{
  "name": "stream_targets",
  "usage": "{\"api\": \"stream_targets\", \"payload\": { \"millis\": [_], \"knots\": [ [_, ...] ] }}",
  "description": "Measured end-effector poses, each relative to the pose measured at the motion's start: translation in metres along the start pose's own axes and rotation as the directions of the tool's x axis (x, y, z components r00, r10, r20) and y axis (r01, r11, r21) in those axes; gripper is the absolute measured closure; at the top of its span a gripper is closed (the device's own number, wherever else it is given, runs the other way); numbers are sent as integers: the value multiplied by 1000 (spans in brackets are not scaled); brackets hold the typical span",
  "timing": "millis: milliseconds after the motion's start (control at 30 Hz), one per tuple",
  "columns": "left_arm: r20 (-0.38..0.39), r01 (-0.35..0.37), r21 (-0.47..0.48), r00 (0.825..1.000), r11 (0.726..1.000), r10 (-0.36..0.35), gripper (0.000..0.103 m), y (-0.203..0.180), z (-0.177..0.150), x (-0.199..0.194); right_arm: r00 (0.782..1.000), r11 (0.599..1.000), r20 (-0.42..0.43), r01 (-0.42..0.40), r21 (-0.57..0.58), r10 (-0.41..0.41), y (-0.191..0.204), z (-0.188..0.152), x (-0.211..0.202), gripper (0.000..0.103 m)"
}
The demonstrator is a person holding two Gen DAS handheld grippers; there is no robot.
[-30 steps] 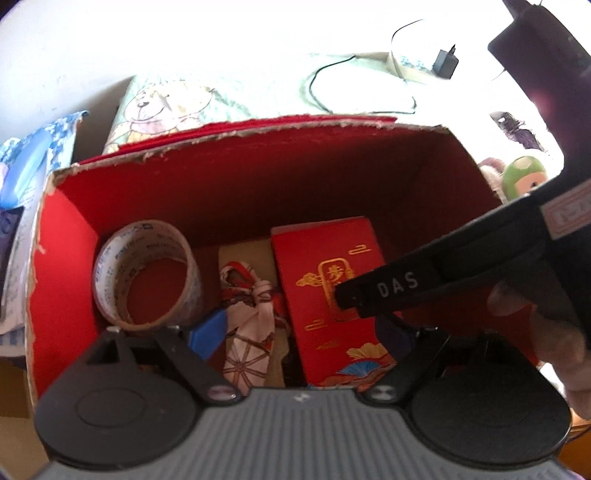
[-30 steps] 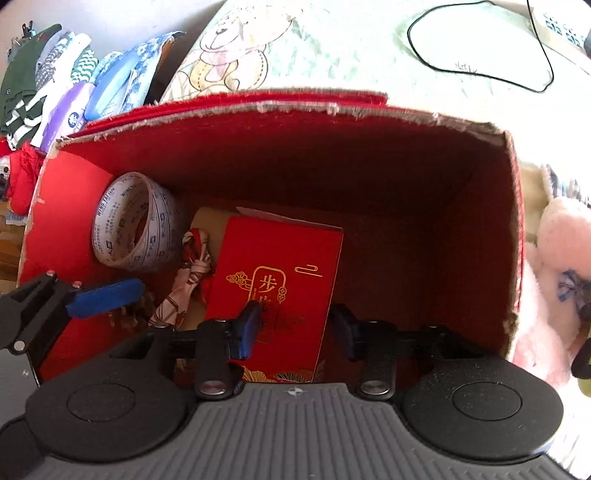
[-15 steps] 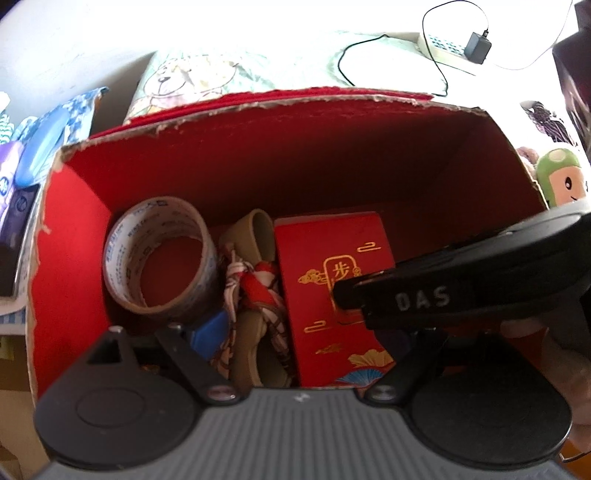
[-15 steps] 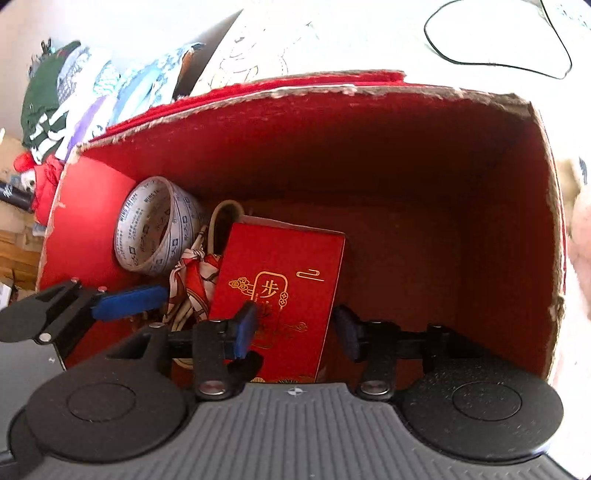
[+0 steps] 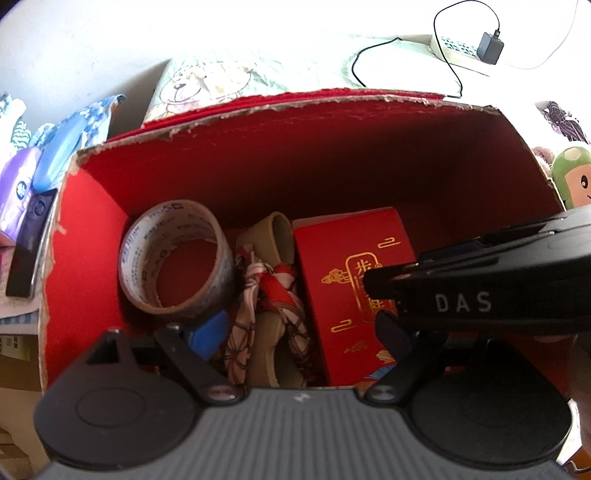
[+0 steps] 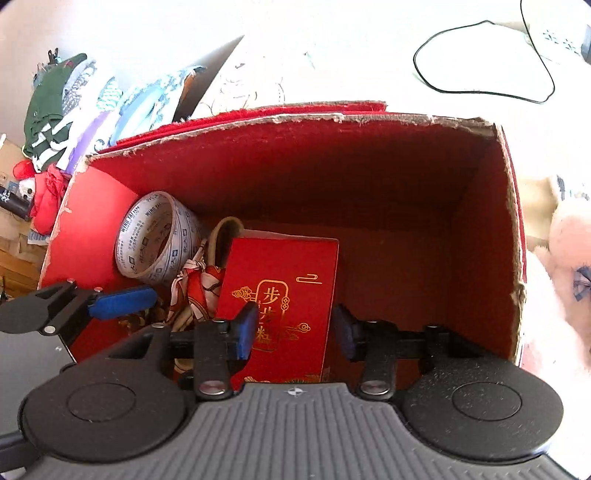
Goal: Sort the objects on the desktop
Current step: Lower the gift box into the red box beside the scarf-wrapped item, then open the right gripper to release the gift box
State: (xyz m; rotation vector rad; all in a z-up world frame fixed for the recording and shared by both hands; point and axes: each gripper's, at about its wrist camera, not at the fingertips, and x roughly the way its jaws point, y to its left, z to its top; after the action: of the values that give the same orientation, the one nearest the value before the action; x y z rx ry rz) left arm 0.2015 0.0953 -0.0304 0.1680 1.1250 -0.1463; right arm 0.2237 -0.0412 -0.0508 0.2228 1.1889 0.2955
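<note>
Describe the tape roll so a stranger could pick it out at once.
Look inside the torn-edged red cardboard box. The tape roll stands on edge in its back left corner, left of the patterned scarf and red packet. It alone is a hollow ring, with blue printed lettering on pale tape.

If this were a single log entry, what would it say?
stage: both over red box | left gripper: open, empty | right gripper: open, above red envelope | inside: tape roll, scarf

Your tabletop (image 5: pixel 369 22), glare-washed: red cardboard box (image 5: pixel 258 155) on bear-print cloth (image 5: pixel 207 81); black cable (image 5: pixel 447 62), power strip (image 5: pixel 454 48) behind.
</note>
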Motion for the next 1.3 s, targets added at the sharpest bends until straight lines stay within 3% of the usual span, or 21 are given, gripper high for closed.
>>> {"api": "stream_targets", "payload": {
  "millis": [900, 1300],
  "knots": [
    [26, -87, 32, 996, 996, 86, 13, -11, -2, 0, 990, 999, 133, 38, -9, -36, 3, -24, -22, 62],
    [98, -157, 35, 983, 987, 153, 9, -15, -8, -21, 977, 998, 202, 61, 16, -63, 3, -34, -41, 65]
  ]
}}
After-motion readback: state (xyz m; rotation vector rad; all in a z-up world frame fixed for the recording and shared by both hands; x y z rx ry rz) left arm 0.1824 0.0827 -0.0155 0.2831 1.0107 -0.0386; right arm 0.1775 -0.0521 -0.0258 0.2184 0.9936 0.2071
